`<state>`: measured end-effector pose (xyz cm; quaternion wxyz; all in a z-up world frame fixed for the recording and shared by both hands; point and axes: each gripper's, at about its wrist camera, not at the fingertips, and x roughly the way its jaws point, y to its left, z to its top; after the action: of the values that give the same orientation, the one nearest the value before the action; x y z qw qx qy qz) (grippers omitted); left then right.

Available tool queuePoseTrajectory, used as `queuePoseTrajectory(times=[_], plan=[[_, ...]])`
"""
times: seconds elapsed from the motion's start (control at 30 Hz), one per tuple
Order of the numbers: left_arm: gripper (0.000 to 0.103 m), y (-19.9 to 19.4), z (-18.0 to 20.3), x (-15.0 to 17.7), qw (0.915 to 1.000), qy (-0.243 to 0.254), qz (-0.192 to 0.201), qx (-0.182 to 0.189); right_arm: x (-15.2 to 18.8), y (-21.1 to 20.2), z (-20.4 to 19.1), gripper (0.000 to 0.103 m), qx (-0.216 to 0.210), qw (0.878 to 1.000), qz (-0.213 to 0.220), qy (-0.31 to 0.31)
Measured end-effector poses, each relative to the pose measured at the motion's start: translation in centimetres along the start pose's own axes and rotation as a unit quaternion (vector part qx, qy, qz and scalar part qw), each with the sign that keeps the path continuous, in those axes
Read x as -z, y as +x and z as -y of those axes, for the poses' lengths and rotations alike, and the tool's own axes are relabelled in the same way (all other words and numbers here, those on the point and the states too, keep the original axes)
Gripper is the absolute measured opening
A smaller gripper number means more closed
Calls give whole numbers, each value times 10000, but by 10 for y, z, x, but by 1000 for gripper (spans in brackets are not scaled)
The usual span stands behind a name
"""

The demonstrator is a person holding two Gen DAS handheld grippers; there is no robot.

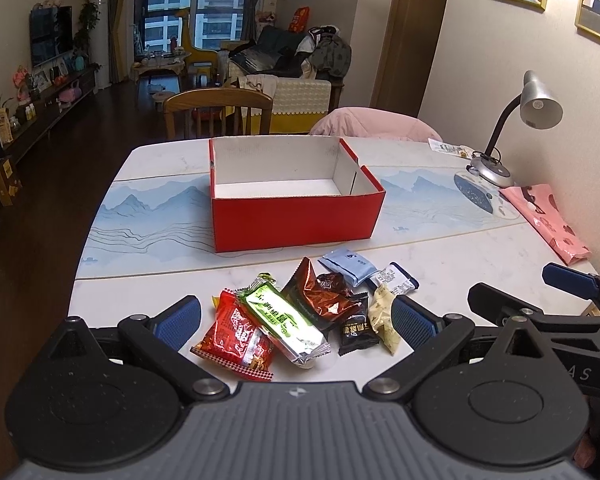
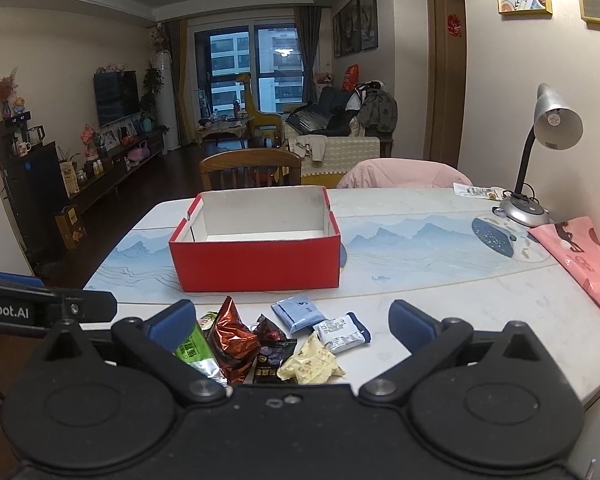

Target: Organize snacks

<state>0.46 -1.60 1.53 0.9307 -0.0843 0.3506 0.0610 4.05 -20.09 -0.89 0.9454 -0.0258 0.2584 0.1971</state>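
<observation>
- At the lower centre of both wrist views, a heap of snack packets [image 1: 300, 312] lay on the pale table [image 1: 460, 252], touching and overlapping one another.
- The left gripper [image 1: 296, 322] stood spread wide and empty, its blue pads flanking the heap; a red packet [image 1: 236, 336] and a green packet [image 1: 284, 320] sat between them.
- The right gripper [image 2: 292, 322] was likewise parted and held nothing, with a cream packet [image 2: 310, 364] and a brown foil packet [image 2: 234, 344] between its pads.
- Just beyond the heap, mid-frame, stood a red box [image 1: 296, 216], its white inside bare.
- At the right edge sat a desk lamp [image 1: 536, 100] and a pink bag [image 1: 548, 216].
</observation>
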Motion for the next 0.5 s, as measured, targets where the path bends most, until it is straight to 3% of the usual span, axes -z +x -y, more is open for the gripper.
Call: queuePoseTrajectory(times=[0.5], plan=[[102, 3, 1, 3, 10000, 13, -19, 30, 2, 3, -1, 103, 26, 10000, -12, 10]])
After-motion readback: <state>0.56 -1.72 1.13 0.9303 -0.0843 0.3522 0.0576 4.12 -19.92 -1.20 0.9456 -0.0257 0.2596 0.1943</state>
